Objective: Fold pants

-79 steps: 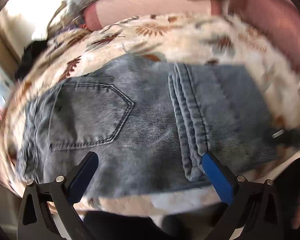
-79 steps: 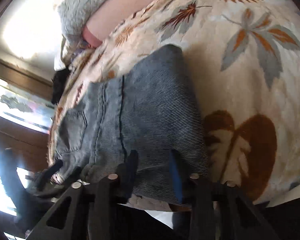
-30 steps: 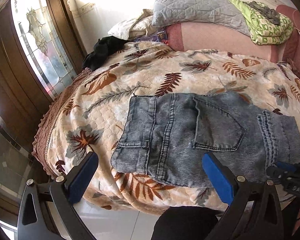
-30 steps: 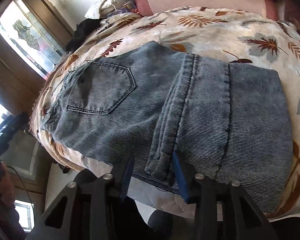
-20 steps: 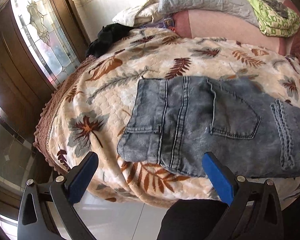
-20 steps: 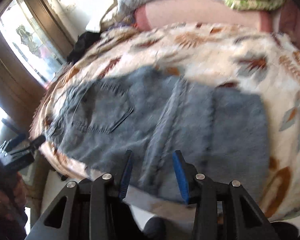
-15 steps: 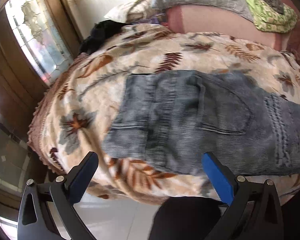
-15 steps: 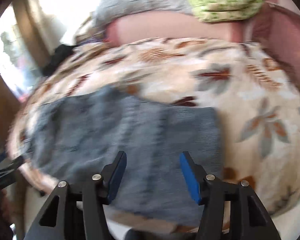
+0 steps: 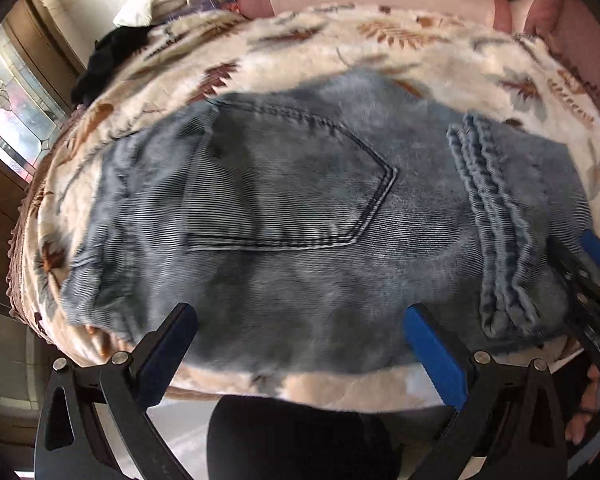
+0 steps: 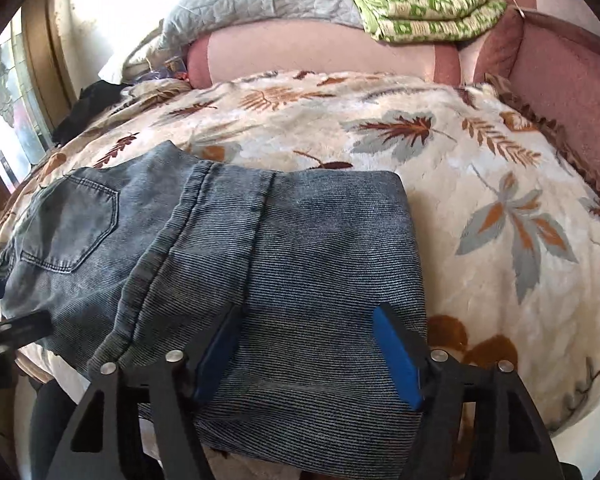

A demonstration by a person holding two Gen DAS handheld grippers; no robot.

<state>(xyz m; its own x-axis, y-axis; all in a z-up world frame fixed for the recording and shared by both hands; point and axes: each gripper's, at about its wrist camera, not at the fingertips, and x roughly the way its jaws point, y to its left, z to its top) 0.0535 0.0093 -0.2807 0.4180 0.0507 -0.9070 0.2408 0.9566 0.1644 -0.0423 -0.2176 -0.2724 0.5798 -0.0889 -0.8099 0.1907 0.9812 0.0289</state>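
On the bed (image 10: 500,184), near its front edge, lie the folded pants (image 10: 320,248). Left tongs (image 9: 300,344) gape wide, holding nothing. Right tongs (image 10: 308,340) are opening over the cloth, gripping nothing. Thick, floppy denim; best grabbed at a folded edge.

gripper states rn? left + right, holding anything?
Left gripper: open, holding nothing, jaws wide over the jeans.
Right gripper: open and opening, holding nothing, jaws over the folded end of the jeans.
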